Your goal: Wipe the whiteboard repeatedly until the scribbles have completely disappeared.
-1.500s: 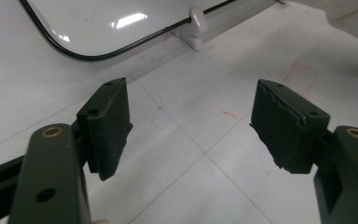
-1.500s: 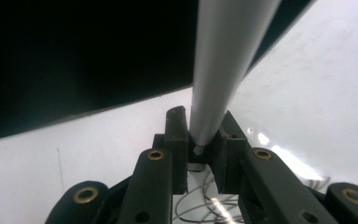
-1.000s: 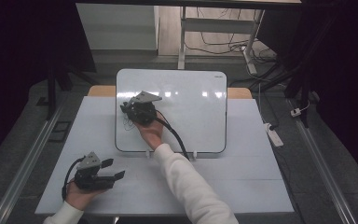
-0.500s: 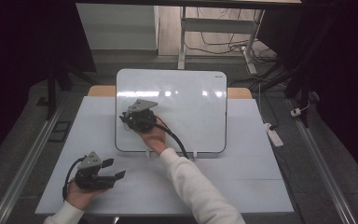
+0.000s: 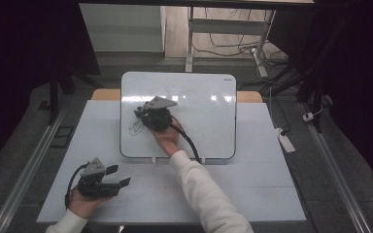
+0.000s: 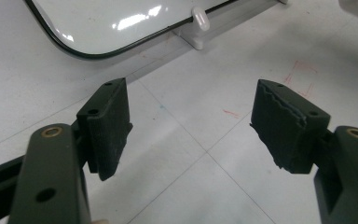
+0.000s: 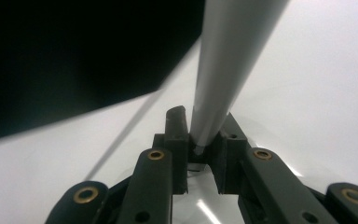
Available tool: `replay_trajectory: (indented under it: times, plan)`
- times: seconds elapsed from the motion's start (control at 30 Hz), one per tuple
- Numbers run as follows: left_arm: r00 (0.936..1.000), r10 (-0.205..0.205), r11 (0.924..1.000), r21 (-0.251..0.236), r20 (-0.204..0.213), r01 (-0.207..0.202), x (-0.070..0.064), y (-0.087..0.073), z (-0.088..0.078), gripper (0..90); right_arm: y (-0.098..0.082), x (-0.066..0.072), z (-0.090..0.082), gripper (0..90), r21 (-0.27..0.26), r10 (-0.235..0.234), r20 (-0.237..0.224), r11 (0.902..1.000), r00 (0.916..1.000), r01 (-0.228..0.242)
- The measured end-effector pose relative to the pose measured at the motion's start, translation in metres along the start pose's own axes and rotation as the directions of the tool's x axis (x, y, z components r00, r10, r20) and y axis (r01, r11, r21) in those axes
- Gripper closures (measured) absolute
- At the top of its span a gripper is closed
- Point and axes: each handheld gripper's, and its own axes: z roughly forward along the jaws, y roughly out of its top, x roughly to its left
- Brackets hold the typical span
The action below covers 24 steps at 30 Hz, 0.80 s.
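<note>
R gripper [image 5: 143,112] over the whiteboard's [image 5: 204,116] left part, jaws clamped on a grey pen [image 7: 223,70] — thin scribble [image 5: 135,128] just beside it on the board. L gripper [image 5: 119,177] near the table's [image 5: 252,194] front-left corner, jaws wide apart, nothing between — board edge just ahead.
</note>
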Motion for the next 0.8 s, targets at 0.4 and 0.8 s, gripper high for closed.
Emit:
replay_trajectory:
  times: [0.4, 0.8]
  plan:
    - [1.0000, -0.002, 1.0000, -0.003, 0.002, 0.002, -0.001, 0.000, 0.000, 28.5, -0.005, -0.004, -0.010, 78.4, -0.007, 0.021, 0.016, 0.9998, 0.9997, -0.021]
    - [0.9999, -0.006, 1.0000, -0.001, 0.008, 0.006, 0.001, 0.001, 0.001, 28.5, -0.008, -0.009, -0.022, 78.4, -0.001, 0.015, 0.037, 0.9999, 0.9992, -0.015]
